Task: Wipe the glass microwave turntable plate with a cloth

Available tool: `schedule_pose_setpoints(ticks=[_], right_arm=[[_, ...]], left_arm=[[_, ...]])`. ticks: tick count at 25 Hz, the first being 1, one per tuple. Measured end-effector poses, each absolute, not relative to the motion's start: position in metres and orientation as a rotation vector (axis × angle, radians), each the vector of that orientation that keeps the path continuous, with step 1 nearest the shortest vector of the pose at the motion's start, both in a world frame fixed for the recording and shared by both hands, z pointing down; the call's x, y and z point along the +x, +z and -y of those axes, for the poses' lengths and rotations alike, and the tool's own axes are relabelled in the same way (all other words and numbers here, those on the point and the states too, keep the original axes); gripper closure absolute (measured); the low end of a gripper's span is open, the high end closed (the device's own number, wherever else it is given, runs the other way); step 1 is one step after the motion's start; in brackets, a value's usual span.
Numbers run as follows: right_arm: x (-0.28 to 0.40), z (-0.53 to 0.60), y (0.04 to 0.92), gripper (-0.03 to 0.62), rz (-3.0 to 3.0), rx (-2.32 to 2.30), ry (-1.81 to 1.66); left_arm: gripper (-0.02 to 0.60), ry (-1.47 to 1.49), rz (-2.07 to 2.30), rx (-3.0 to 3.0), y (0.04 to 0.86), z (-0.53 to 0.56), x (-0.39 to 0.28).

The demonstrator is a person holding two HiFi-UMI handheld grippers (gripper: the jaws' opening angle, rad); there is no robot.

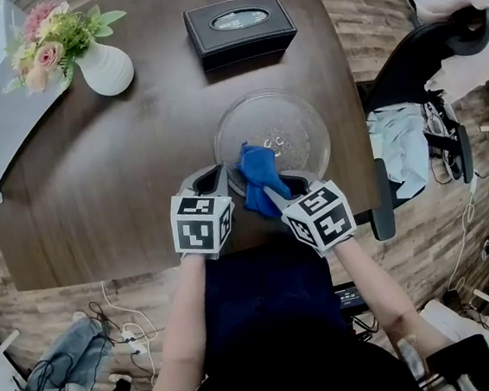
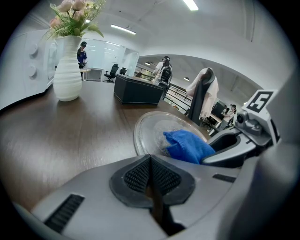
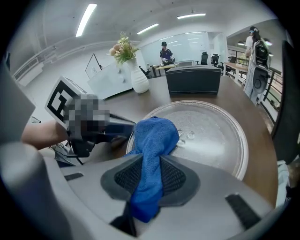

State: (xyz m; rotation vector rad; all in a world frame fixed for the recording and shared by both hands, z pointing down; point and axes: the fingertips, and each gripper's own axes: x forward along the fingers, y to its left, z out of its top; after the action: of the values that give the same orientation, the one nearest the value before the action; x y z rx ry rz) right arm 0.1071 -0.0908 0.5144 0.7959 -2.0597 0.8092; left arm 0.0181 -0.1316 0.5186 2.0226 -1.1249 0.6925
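Dark wooden table (image 1: 95,180) on wood-plank floor (image 1: 356,14), ceiling strip lights (image 3: 86,18) overhead.

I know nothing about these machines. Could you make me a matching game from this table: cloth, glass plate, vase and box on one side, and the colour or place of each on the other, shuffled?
Things:
1. cloth
2. glass plate
3. vase
4. box

Descriptions:
A. white, with flowers in it
B. blue, clamped in the right gripper
C. black, beyond the plate
D. clear, flat on the table, under the cloth's free end

Pairs: 1-B, 2-D, 3-A, 4-C
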Motion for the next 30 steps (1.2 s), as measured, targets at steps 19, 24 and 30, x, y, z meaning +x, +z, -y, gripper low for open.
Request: schedule_pose_setpoints(ticks=[19,24,30], right_arm=[[0.237,0.121,0.513,0.505,1.872,1.012,0.671],[0.252,0.132,0.505,0.505,1.848,1.088,0.665],[0.259,0.141,0.500,0.507,1.851,1.138,0.678]], left_arm=[[0.578,0.700,1.117,2.035,0.519,0.130,0.021],[0.579,0.693,1.124,2.023,0.520,0.130,0.020],[0.578,0.673,1.120,1.990,0.521,0.127,0.022]])
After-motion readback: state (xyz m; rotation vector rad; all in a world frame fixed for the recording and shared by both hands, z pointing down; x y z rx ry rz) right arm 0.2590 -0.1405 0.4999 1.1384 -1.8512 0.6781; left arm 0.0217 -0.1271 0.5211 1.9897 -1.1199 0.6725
